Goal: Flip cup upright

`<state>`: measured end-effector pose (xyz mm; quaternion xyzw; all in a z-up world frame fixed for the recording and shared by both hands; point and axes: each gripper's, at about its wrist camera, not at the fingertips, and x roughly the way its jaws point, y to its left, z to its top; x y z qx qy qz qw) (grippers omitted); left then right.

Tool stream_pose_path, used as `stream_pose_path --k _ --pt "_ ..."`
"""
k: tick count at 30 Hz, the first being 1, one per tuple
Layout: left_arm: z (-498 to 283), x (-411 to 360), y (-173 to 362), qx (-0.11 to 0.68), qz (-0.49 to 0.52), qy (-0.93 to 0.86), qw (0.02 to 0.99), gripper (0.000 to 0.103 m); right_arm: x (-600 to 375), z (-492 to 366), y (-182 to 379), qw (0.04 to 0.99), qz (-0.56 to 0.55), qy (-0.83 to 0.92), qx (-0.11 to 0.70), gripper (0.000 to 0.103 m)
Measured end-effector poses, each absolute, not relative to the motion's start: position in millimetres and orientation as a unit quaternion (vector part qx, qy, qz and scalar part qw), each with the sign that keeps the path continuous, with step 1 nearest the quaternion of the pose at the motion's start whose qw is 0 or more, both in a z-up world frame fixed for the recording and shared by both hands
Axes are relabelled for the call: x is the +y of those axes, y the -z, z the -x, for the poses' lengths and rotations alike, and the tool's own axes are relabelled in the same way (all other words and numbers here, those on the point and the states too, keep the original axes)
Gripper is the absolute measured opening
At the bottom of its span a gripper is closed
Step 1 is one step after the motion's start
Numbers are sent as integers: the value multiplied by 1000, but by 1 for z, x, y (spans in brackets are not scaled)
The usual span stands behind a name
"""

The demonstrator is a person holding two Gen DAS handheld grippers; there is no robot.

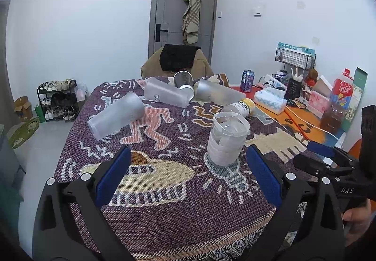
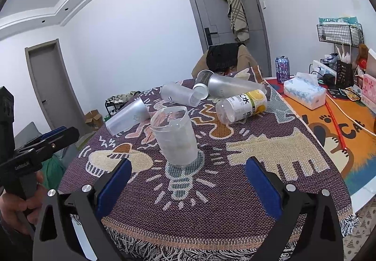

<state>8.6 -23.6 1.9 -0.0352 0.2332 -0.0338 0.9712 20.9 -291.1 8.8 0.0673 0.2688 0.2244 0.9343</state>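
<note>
The clear cup [image 1: 228, 138] stands upright on the worktop's patterned cloth [image 1: 164, 190], at twelve o'clock from both tools. The left tool [image 1: 188, 176] and right tool [image 2: 188, 181] gape wide, holding nothing.

White walls [image 1: 82, 26] enclose the room, and a stepped white ceiling moulding [image 2: 70, 2] with small recessed lights is seen above. A grey door [image 1: 185, 9] with a black handle is set in the far wall, straight ahead of the tongs; a checked cloth and a dark hat are hung on it. A second grey door [image 2: 51, 87] is seen far to the left. A chair [image 1: 178, 61] draped with dark clothing is placed at the table's far edge. A shoe rack [image 1: 58, 101] and a cardboard box [image 1: 22, 108] are stood on the pale floor [image 1: 40, 150] to the left.
</note>
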Motion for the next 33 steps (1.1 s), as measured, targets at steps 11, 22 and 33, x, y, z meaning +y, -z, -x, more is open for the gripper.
stream_pose_path --k 11,22,33 --pt "-10 -20 3 238 39 35 970 97 -291 -21 -7 936 -66 -222 267 95" --pt "-11 -18 5 241 42 33 969 97 -291 -21 -6 937 -63 -218 266 95" --pt "-10 -17 6 242 44 32 969 97 -291 -22 -6 937 -64 -217 266 95"
